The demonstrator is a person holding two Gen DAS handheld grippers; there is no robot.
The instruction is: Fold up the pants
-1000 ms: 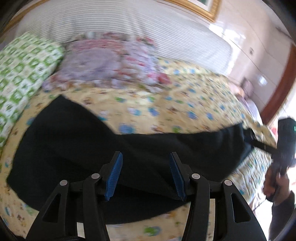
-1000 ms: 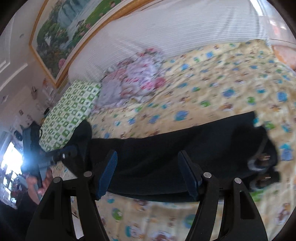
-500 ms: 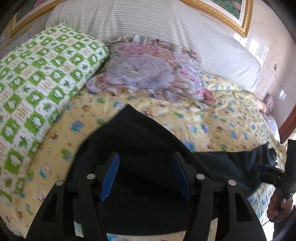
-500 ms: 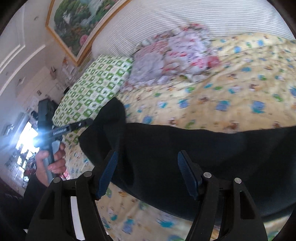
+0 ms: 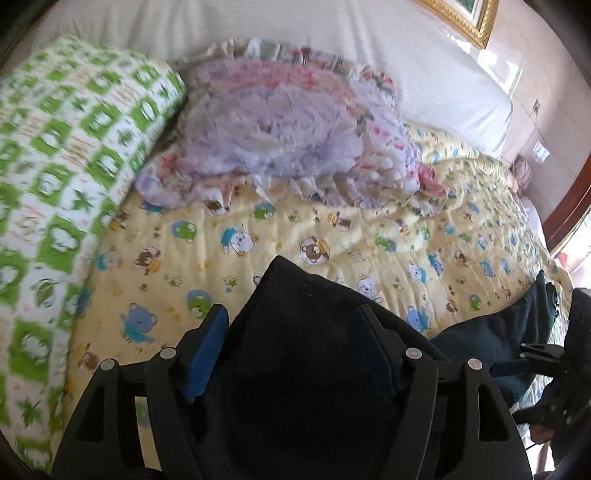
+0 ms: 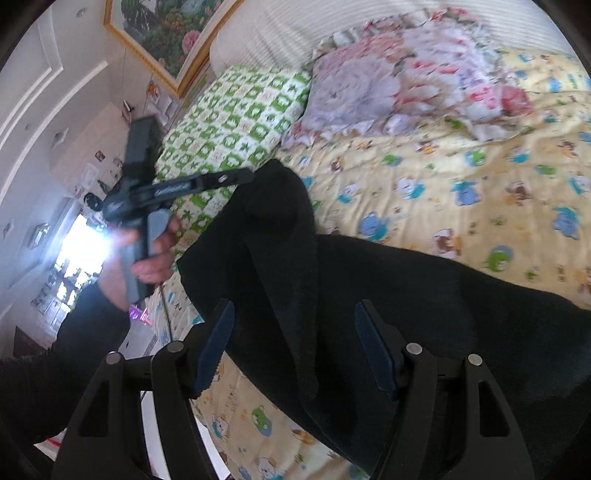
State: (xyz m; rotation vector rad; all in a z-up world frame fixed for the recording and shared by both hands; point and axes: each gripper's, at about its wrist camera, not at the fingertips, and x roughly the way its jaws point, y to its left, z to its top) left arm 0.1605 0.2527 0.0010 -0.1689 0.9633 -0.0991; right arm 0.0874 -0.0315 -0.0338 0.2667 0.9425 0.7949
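Note:
Black pants (image 5: 314,332) lie across a yellow cartoon-print quilt (image 5: 332,236), with one end folded up into a peak. My left gripper (image 5: 291,347) hangs over that peak. Its jaws are opening; fabric lies between the blue pads (image 5: 207,347) but they do not press it. In the right wrist view the pants (image 6: 406,295) run from the left corner to the right edge. My right gripper (image 6: 295,343) stands open just above them, holding nothing. A hand holds the left gripper (image 6: 229,177) at the pants' upper left corner.
A green checked pillow (image 5: 55,166) lies at the left, and a lilac frilled cushion (image 5: 288,136) rests against the white striped headboard (image 5: 369,44). The right gripper (image 5: 535,350) shows at the bed's right edge. A framed picture (image 6: 166,33) hangs above.
Both views swung left toward the green pillow. The left jaws have widened over the pants' folded end. The right gripper slid left along the pants, and the belted waist end left its view.

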